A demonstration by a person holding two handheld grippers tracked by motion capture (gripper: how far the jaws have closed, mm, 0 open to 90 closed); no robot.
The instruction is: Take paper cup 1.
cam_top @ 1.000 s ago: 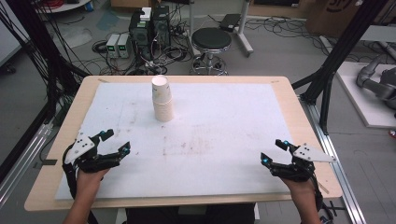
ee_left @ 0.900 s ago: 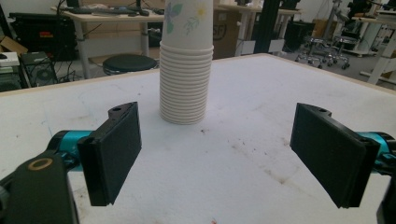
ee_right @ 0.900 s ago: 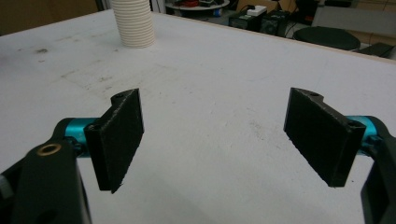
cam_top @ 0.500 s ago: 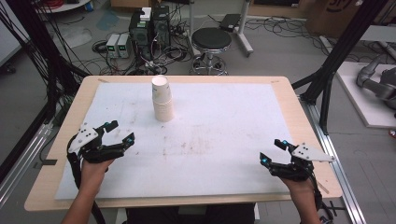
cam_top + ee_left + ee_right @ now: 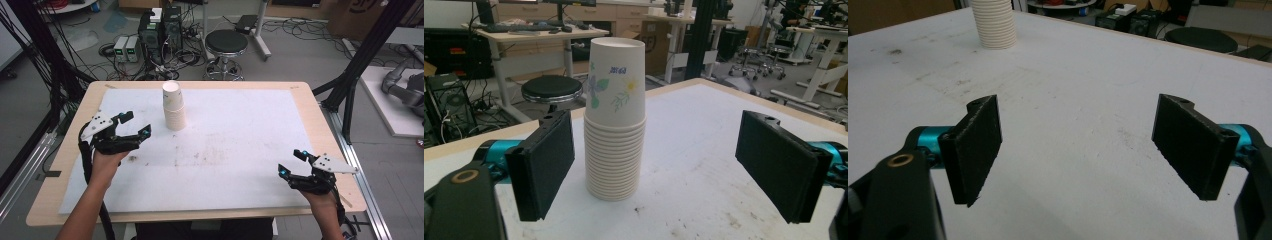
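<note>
Cups: a stack of paper cups point(image 5: 174, 106) stands upright on the white sheet point(image 5: 240, 150) toward the far middle of the bench point(image 5: 305, 92); the top cup bears a printed flower pattern, seen in the left gripper view point(image 5: 615, 119).
Stack in the right gripper view: only its ribbed lower part point(image 5: 994, 23) is in frame, far off at the top left.
Left claw: point(image 5: 134, 125) it hangs just above the sheet, just to the left of the stack and pointing at it, jaws wide apart and holding nothing.
Left claw, own camera: point(image 5: 656, 167) the stack sits between the two black pads but nearer the left one, a little beyond them and touching neither.
Right claw: point(image 5: 292, 162) near the front right corner of the bench, well apart from the stack, jaws spread wide and empty.
Right claw, own camera: point(image 5: 1078, 145) only bare, scuffed sheet lies between its pads.
Hands: the left hand point(image 5: 106, 162) and right hand point(image 5: 320, 197) each grip their tool from the near edge.
Beyond the bench: a round black stool point(image 5: 226, 42) stands on the floor behind the far edge, with computer boxes point(image 5: 161, 27) and cables beside it.
</note>
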